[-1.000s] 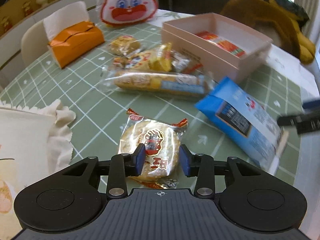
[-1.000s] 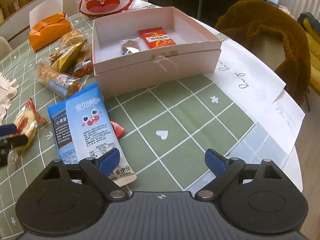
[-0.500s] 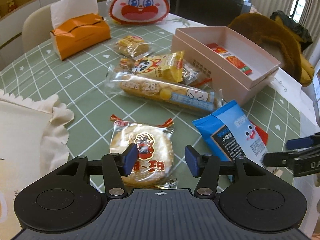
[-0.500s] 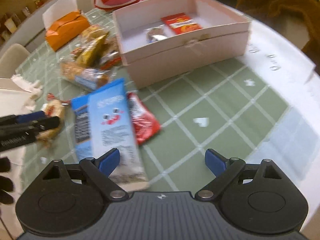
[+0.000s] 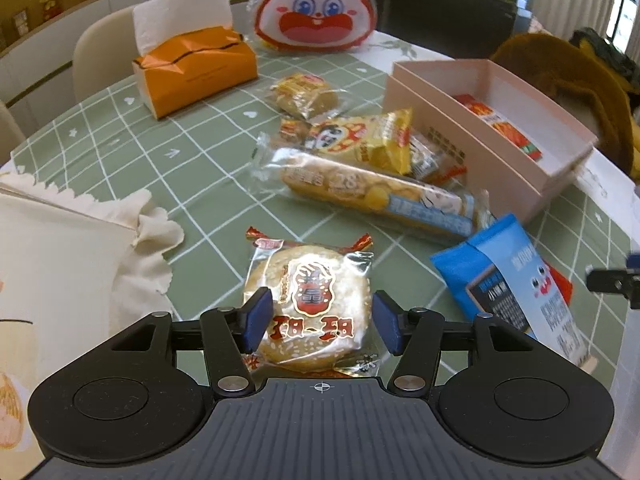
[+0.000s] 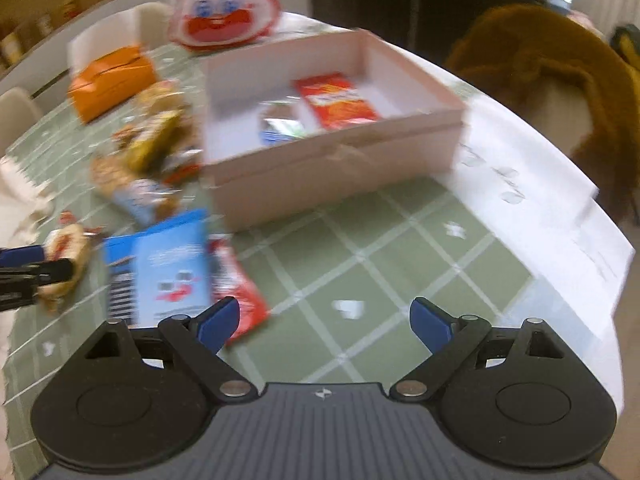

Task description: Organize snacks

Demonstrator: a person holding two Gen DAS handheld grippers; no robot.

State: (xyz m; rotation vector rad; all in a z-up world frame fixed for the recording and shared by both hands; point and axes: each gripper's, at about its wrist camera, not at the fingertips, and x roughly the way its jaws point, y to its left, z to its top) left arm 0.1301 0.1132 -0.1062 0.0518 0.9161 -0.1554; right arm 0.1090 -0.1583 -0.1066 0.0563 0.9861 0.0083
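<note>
Widened over the last second: left tool (image 5: 320,320), its blue pads (image 5: 258,318) now standing apart on either side of the round rice cracker (image 5: 310,304), not pressing it. Cracker in its clear wrapper flat on the green checked tabletop (image 5: 192,168), just in front of that tool. Farther back, a long biscuit pack (image 5: 376,196) lying crosswise, with a yellow snack bag (image 5: 360,142) and a small cake packet (image 5: 304,94) behind it. To the right, a blue snack bag (image 5: 508,280) lying over a red packet (image 6: 240,300), near the front wall of the pink box (image 5: 456,132). Inside the box, a red packet (image 6: 336,100) and a small dark packet (image 6: 280,128). Orange tissue box (image 5: 196,68) and a rabbit-face bag (image 5: 316,4) at the far edge; cream cloth (image 5: 144,240) at the left. Right tool (image 6: 324,322) released too, spread wide over bare tabletop beside the blue bag, nothing between its pads; that view blurred.
</note>
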